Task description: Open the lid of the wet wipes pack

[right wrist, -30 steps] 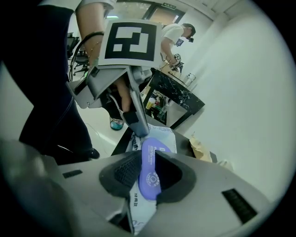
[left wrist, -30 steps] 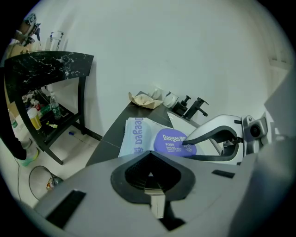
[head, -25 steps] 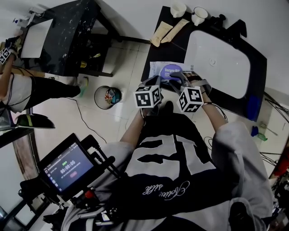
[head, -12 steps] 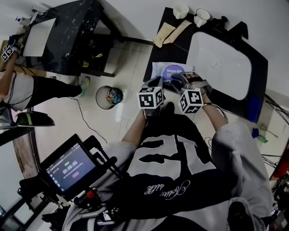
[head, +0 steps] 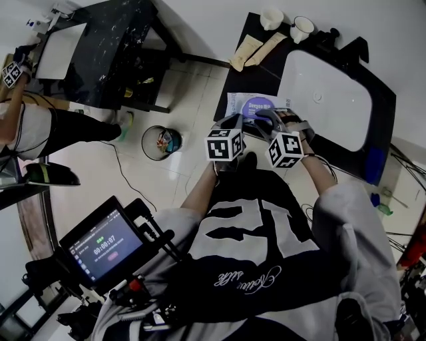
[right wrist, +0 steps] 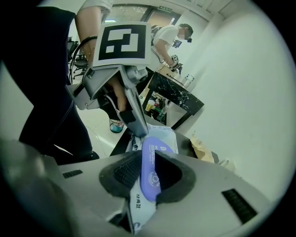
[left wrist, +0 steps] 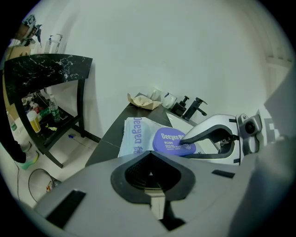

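The wet wipes pack (head: pixel 241 101) lies on the black counter (head: pixel 233 83) beside the sink, its round purple lid (head: pixel 258 106) facing up. My right gripper (head: pixel 269 120) is shut on the lid's edge; in the right gripper view the lid (right wrist: pixel 151 173) sits between the black pads of the right gripper (right wrist: pixel 148 178). In the left gripper view the right gripper's fingers (left wrist: pixel 203 134) pinch the rim of the lid (left wrist: pixel 169 140), which lies flat. My left gripper (left wrist: pixel 150 173) is shut, and its tip (right wrist: pixel 138 129) rests on the pack (right wrist: pixel 162 135) beside the lid.
A white sink (head: pixel 326 100) with a black faucet (head: pixel 329 34) fills the counter's right. Two white cups (head: pixel 269 16) and brown paper packets (head: pixel 249 48) sit at the back. On the floor to the left are a waste bin (head: pixel 160 142), a black marble table (head: pixel 100 46) and another person (head: pixel 26 126).
Both grippers stay at the pack as before. Only the head view has drifted a little, shifting everything slightly to the right.
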{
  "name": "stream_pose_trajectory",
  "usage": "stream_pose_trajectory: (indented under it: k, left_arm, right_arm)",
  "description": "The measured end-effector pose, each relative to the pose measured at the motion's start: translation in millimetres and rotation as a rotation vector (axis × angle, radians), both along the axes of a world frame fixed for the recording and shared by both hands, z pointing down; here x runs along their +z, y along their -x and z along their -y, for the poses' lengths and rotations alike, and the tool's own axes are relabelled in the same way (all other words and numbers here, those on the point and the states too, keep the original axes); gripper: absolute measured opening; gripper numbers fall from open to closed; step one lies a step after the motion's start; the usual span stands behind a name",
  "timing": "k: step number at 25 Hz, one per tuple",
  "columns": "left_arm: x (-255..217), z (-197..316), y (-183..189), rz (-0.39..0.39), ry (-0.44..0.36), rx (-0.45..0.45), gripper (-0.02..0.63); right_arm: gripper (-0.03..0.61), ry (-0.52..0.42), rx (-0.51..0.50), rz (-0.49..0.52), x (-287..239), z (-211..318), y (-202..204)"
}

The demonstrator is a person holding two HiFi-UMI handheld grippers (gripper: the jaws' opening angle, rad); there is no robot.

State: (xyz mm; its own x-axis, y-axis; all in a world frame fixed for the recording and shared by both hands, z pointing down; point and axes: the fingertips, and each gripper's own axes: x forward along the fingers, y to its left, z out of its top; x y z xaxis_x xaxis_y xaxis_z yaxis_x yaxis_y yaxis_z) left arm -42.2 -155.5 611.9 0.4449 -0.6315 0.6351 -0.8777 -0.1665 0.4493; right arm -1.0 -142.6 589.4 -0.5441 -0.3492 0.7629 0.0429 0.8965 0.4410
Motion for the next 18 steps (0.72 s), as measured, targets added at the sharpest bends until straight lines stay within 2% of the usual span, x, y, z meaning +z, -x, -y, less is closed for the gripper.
stream_pose_trajectory:
  k: [6, 8, 14, 18]
  left_arm:
    - [-0.4, 0.1, 0.9, 0.000, -0.001, 0.004, -0.002]
    - [-0.5, 0.1, 0.3, 0.004, -0.002, 0.011, -0.002]
    - [1.1, -0.3, -2.1, 0.041, -0.021, 0.038, -0.002]
    - [1.7, -0.1, -2.2, 0.039, -0.021, 0.038, -0.002]
  right_arm:
    - [0.086, -0.013, -0.023, -0.026, 2.7, -0.5, 1.8]
    - [0.055, 0.026, 0.007, -0.016, 3.7, -1.3, 1.3]
    - [0.054, 0.195, 0.111, 0.034, 2.4, 3.0, -0.5]
    - [0.054, 0.236, 0.135, 0.065, -0.9, 5.6, -0.3]
